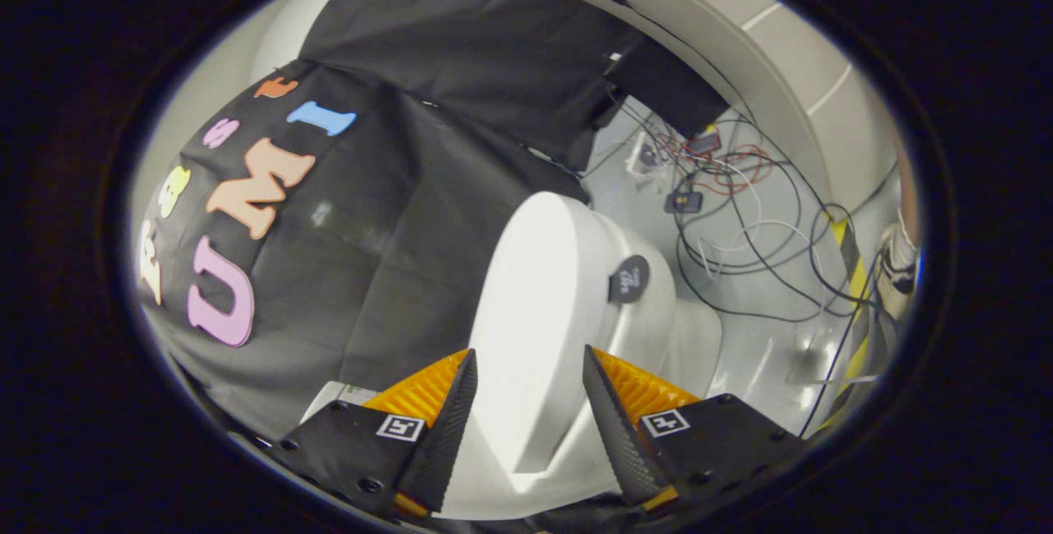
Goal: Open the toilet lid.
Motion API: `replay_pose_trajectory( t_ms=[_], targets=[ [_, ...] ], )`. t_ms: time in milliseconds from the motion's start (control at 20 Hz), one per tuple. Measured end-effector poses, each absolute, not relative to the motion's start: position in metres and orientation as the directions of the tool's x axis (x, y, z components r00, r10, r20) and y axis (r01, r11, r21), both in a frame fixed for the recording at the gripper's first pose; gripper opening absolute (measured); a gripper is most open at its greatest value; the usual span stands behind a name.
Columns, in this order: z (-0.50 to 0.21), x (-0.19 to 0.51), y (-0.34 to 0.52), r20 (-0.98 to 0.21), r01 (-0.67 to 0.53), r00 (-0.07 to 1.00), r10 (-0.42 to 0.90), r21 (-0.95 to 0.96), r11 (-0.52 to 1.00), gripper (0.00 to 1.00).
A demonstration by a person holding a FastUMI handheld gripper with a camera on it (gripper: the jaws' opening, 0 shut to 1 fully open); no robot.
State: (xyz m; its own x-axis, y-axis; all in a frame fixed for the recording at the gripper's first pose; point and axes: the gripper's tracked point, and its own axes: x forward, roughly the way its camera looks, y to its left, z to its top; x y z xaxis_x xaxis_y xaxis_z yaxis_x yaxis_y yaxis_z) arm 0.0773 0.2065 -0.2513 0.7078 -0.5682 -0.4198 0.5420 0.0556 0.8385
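Gripper view, tilted strongly to one side. My gripper [526, 402] stands open, its two fingers spread with the toilet lid [543, 304] lying in the gap between them and running on ahead of the fingertips; neither finger [448, 427] appears to press on it, though whether either inner face brushes the lid's edges I cannot tell. The lid looks partly raised from the toilet [658, 328], whose body, bearing a dark round sticker [629, 279], sits just beside the lid on the side of the right finger; I judge the opening as under way rather than finished. Handling, as I estimate it: the lid is a rigid, glossy plastic shell, light for its size, hinged at one end so that it swings rather than lifts free, and smooth enough that the fingers could slide along it. I would take hold across its thin free edge, far from the hinge, closing only firmly enough to guide it, and follow the hinge's arc rather than pull straight, since a forced pull could strain the hinge or let the lid slip and drop back. Beyond the toilet, loose cables [740, 213] lie on the pale floor [765, 353]; a person's shoe [897, 271] stands farther off on that same side.
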Motion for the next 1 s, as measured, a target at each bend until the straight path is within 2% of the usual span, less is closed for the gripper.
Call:
replay_pose_trajectory(
  t_ms=[250,500,850,1000],
  targets=[
    [-0.28,0.076,0.204,-0.472,0.539,0.695,-0.542,0.841,-0.041,0.81],
    [-0.302,0.075,0.16,-0.473,0.472,0.675,-0.566,0.867,-0.162,0.81],
    [-0.313,0.085,0.119,-0.456,0.417,0.682,-0.571,0.885,-0.209,0.81],
    [-0.326,0.082,0.113,-0.478,0.413,0.668,-0.571,0.876,-0.25,0.68]
  ],
)
